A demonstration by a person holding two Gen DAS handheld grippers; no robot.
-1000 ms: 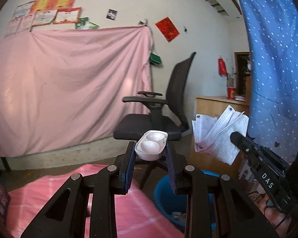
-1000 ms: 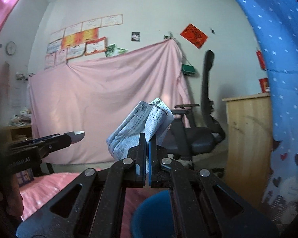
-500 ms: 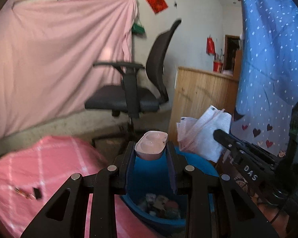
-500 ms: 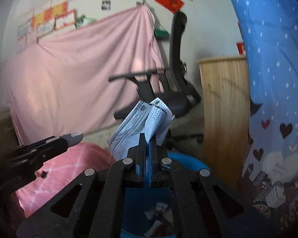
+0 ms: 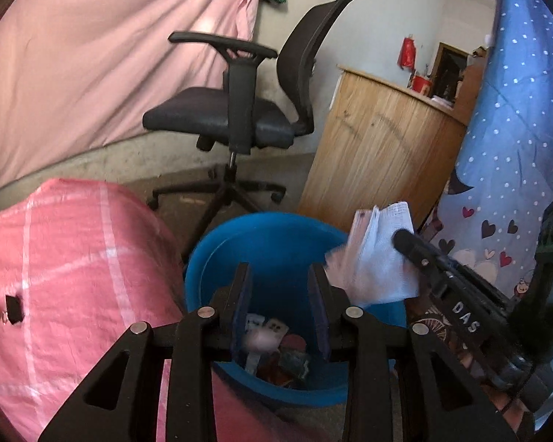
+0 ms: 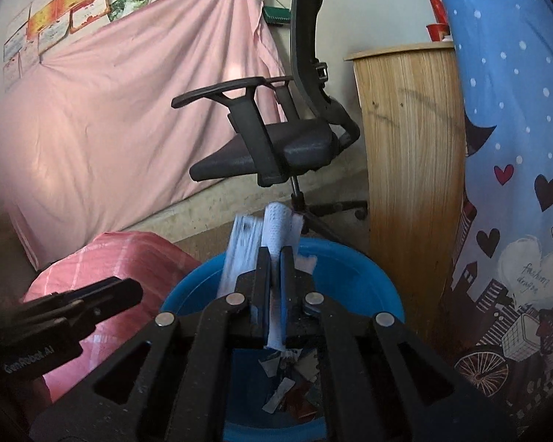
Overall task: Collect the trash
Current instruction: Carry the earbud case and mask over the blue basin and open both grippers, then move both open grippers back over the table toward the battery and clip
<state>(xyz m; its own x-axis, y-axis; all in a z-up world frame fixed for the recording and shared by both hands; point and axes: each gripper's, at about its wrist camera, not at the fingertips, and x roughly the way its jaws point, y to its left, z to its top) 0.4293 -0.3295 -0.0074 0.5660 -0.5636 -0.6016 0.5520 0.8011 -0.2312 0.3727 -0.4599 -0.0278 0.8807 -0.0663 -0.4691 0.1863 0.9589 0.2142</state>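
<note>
A: While both claws hang over the blue bin [image 5: 276, 243], we note the left claw [image 5: 281, 307] low centre in its own view, jaws spread and opening, with a blurred pale pink piece [image 5: 261, 339] seen in the gap. We cannot tell whether it touches the pads or sits among the bin's litter.

B: Agreed. Scraps [image 6: 291, 372] lie on the bin floor, low centre in the right view. The right claw [image 6: 273, 258] has its jaws close together and opening, and the white face mask [image 6: 278, 228] stands between them, upper end above the tips, lower end poking out beneath.

A: From the left view the same mask [image 5: 378, 258] shows right of centre, over the bin's right rim, at the tip of the right claw [image 5: 405, 239].

B: Surroundings: a pink checked cloth [image 5: 66, 258] at lower left beside the bin, a black office chair [image 5: 239, 118] upper centre, a wooden cabinet [image 5: 379, 154] to its right, a blue patterned curtain [image 6: 508, 147] along the right edge.

A: A small black clip [image 5: 13, 309] lies on the pink cloth, far left.
</note>
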